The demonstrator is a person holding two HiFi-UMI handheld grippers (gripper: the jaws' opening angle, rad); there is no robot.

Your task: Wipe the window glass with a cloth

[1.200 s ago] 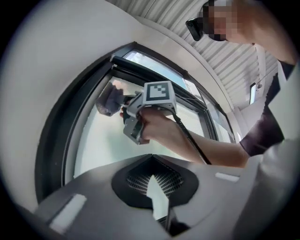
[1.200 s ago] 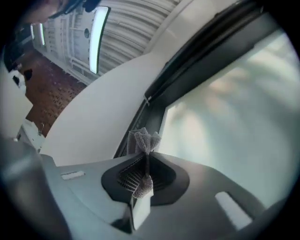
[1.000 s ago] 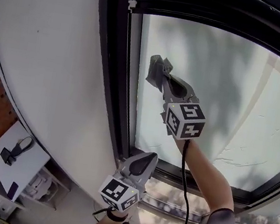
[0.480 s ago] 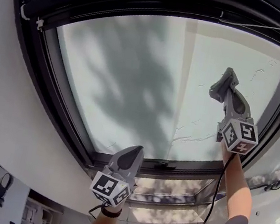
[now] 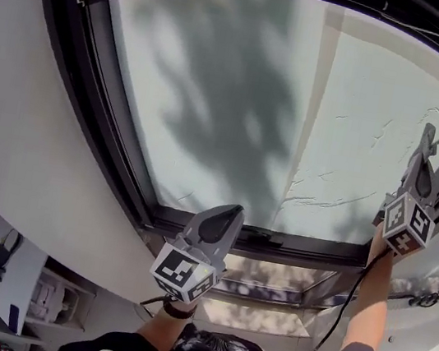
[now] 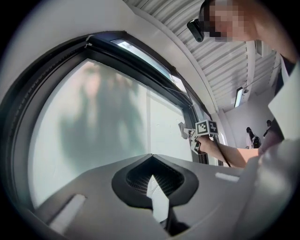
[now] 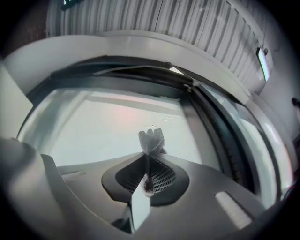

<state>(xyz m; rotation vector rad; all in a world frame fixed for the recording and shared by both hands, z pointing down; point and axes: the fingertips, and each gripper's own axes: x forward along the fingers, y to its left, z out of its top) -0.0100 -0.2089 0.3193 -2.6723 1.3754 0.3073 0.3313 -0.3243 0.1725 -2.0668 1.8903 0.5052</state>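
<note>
Grey cloth (image 7: 151, 139) held up at the window glass (image 5: 242, 91), by its right edge.
The right gripper (image 5: 424, 156) has its jaws clenched on the bunched, mesh-textured cloth, a tuft poking past the tips. The left gripper (image 5: 223, 219) hangs near the lower frame (image 5: 307, 248), jaws pressed together, empty. Whether cloth meets glass is unclear.

Daylight floods through the window glass (image 5: 358, 94), pale and washed out ahead of both claws. Mottled grey shadows (image 5: 215, 103) darken it above the left claw (image 5: 228, 214). The cloth (image 7: 151, 139) pinched in the right claw (image 7: 149, 155) reads dark against the glow. Both claw views curve into black rims, and the claw bodies nearest the lens are blurred.
</note>
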